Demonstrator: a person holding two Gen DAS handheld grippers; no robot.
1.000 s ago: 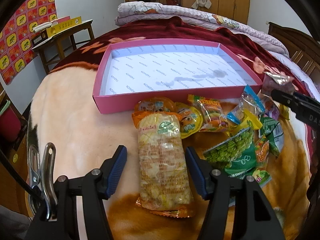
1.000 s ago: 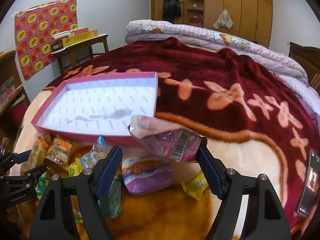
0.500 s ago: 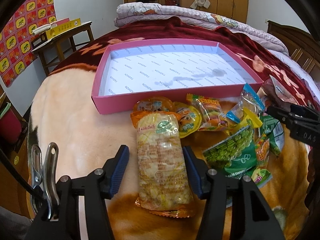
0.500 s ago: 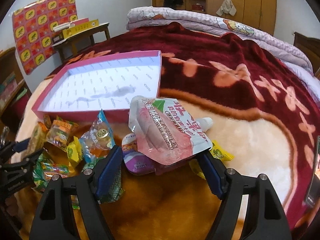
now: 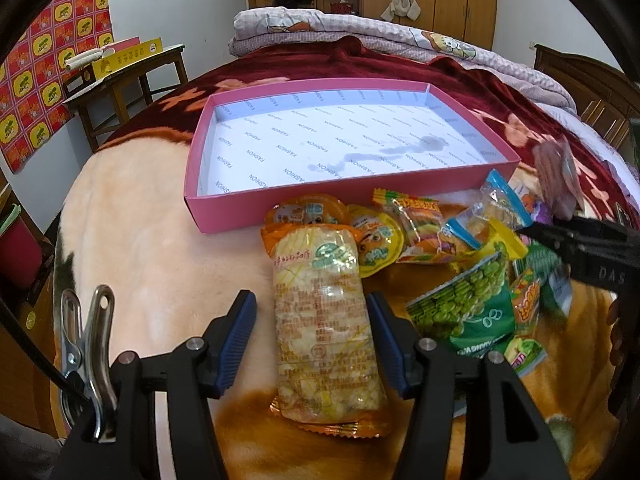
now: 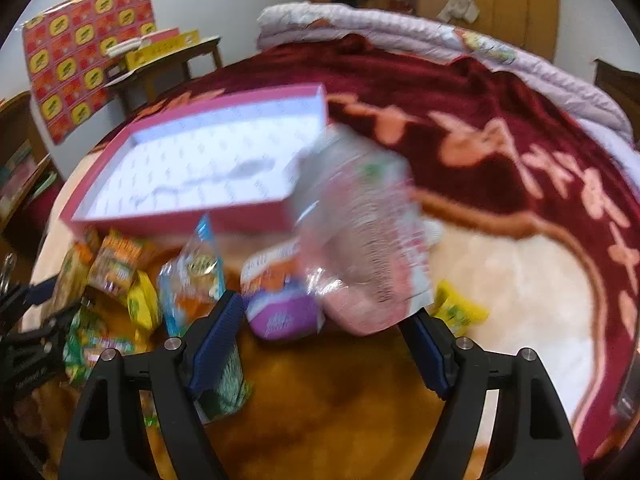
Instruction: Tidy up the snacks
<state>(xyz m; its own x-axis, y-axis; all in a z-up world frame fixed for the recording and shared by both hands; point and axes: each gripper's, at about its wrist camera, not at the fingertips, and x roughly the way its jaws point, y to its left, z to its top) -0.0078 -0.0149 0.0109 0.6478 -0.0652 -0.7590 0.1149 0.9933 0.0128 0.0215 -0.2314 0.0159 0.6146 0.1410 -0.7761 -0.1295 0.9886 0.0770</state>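
**A:** Any word on the left gripper (image 5: pixel 310 306)?

**B:** Parked over the long yellow snack packet (image 5: pixel 320 320) lying flat on the bed blanket (image 5: pixel 152 256). Jaws open on either side of it, just eased apart a touch, left pad clear of the wrapper.

**A:** And the right gripper (image 6: pixel 324 312)?

**B:** Super blurry. Pink pouch (image 6: pixel 360 220) sticking up over wide jaws, one corner down at the right pad. Can't tell if actually pinched.

**A:** Rest of the snacks?

**B:** Heaped around a green pea bag (image 5: pixel 464 304), just in front of the pink box (image 5: pixel 224 206).
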